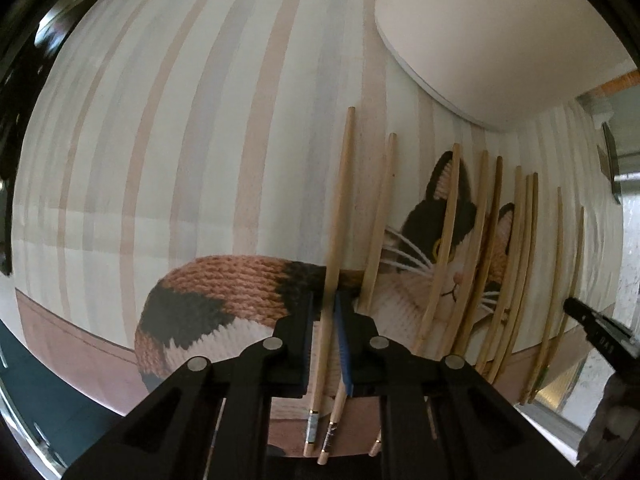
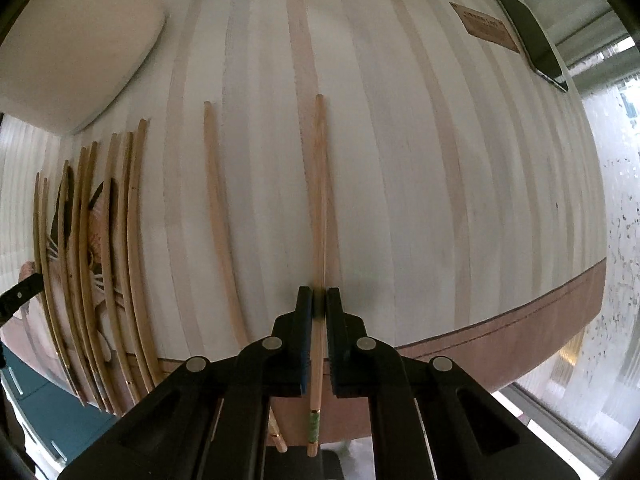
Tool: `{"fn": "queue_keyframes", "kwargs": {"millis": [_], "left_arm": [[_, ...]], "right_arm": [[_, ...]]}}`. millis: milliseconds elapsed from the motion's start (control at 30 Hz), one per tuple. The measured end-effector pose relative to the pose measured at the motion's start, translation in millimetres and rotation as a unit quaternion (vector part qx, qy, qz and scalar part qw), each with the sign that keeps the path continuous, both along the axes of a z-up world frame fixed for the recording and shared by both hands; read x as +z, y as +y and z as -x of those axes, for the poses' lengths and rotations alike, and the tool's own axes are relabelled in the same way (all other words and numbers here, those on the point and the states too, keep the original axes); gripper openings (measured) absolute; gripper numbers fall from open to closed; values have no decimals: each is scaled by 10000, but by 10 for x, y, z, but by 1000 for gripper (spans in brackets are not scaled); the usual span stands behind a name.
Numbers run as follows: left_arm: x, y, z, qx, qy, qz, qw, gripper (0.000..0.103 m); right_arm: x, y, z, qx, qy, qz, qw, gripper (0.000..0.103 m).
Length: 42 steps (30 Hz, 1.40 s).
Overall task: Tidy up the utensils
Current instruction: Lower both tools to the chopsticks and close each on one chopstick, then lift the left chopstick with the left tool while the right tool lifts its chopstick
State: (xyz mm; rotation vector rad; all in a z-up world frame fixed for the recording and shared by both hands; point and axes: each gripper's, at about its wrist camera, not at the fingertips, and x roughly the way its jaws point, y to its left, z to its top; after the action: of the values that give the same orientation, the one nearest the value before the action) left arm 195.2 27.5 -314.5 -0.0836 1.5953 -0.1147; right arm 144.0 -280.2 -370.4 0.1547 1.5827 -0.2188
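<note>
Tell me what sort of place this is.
Probably a home dining table: a striped tablecloth with a knitted-looking cat print, many wooden chopsticks laid out, a cream placemat or tray, and a window beside it.

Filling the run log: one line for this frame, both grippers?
left gripper: shut on silver-banded wooden chopstick | right gripper: shut on green-banded wooden chopstick | surface: striped placemat | remaining chopsticks: on mat

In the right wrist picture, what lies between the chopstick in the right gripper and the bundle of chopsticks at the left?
One single chopstick lies there on the striped mat; otherwise bare mat. The right wrist view shows it.
</note>
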Motion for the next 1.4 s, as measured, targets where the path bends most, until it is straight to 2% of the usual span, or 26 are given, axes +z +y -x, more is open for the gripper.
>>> {"fn": "queue_keyframes", "kwargs": {"millis": [100, 233, 433, 533, 767, 867, 933, 1033, 1133, 1233, 1400], "left_arm": [[38, -26, -46, -198, -78, -237, 9995, 5], [82, -148, -100, -239, -175, -508, 9983, 4], [200, 238, -277, -144, -64, -413, 9990, 7], [198, 155, -246, -269, -90, -564, 9980, 7], [319, 138, -329, -307, -90, -597, 9977, 7], [370, -7, -228, -336, -130, -643, 9973, 7], [250, -151, -257, -368, -159, -698, 9968, 6], [72, -402, -143, -387, -226, -756, 9961, 5], [85, -443, -97, -345, -353, -915, 9946, 4], [222, -410, -66, -272, -575, -1038, 9926, 4], [596, -351, -50, -99, -1064, -1146, 9877, 4]], "right_arm": [[3, -72, 76, 28, 43, 100, 9999, 8], [-44, 138, -73, 126, 10, 295, 9995, 7], [-59, 85, -113, 31, 137, 115, 9998, 7], [-79, 22, -131, -62, 227, 36, 9997, 8], [-89, -70, -374, 83, 383, 173, 9991, 8], [-82, 82, -498, 128, 386, 268, 9988, 8], [-96, 190, -506, 177, 375, 335, 9986, 9], [-109, 350, -465, 265, 312, 475, 9980, 9], [-90, 392, -445, 209, 197, 521, 9982, 7], [-37, 386, -378, 11, 33, 424, 9991, 7], [260, 418, -341, -142, -437, 363, 9983, 7]]}}
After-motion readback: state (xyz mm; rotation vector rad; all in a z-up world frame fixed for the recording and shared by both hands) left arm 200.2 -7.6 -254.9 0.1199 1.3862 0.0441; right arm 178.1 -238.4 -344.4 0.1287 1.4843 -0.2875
